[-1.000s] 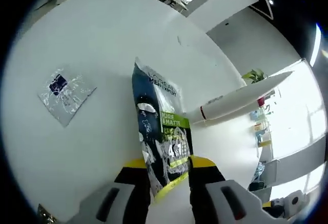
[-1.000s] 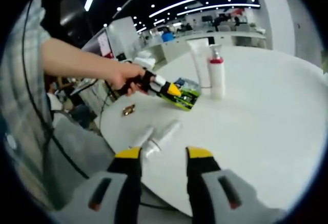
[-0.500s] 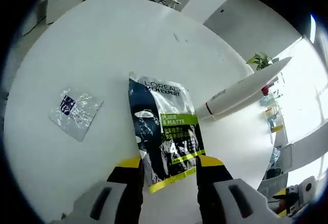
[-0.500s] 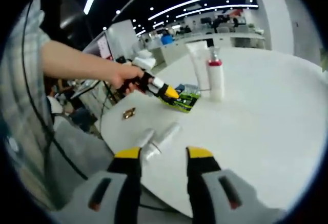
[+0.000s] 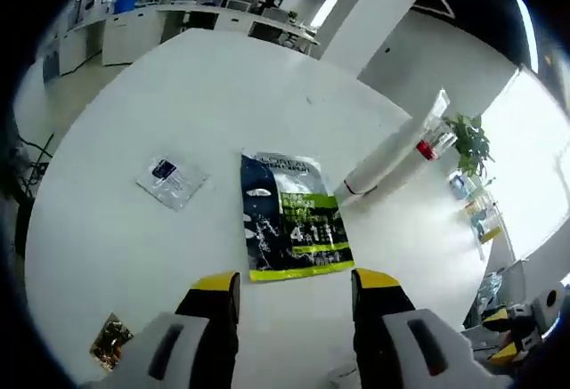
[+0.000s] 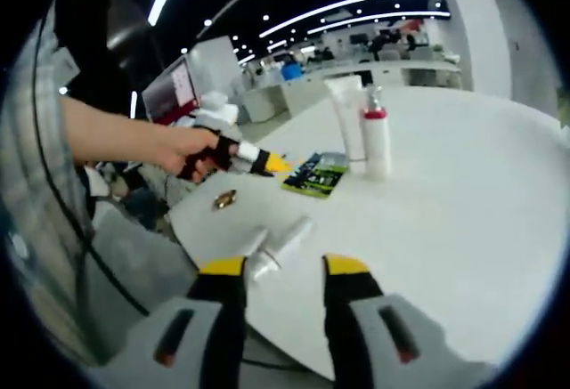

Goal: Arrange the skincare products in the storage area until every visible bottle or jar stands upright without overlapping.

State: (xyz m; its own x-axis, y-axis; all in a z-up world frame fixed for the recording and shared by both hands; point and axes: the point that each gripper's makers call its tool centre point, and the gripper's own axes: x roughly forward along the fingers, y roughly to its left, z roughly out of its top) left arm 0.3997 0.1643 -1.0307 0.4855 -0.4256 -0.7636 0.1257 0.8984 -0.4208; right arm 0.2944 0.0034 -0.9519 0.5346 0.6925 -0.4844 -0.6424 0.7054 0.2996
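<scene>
1. The skincare stuff was spread over a round white table (image 5: 116,229). A dark sachet (image 5: 292,220) lay flat just ahead of the left claw (image 5: 289,289), not touching it. Its long axis ran roughly away from the claw, so it sat almost dead centre between the jaws, a bit beyond the tips.
2. Left claw was open wide with nothing in it. In the right gripper view that same claw (image 6: 274,163) hung just short of the sachet (image 6: 313,174), with a person's hand (image 6: 183,150) on the handle.
3. The right claw (image 6: 283,269) was open and empty too. A white tube (image 6: 278,242) lay on its side just beyond its tips, angled up to the right. I'd say that's the one still needing to be stood up, and the right claw was clearly the closer one for it.
4. Further back, a tall white tube (image 6: 346,120) and a white bottle (image 6: 377,138) with a red collar stood upright, side by side and close together.
5. Writing: the sachet had a green band and big white digits, but I couldn't honestly read the brand line.
6. Also on the table: a small clear packet (image 5: 173,181) left of the sachet, and a little gold wrapper (image 5: 109,339) near the edge.
</scene>
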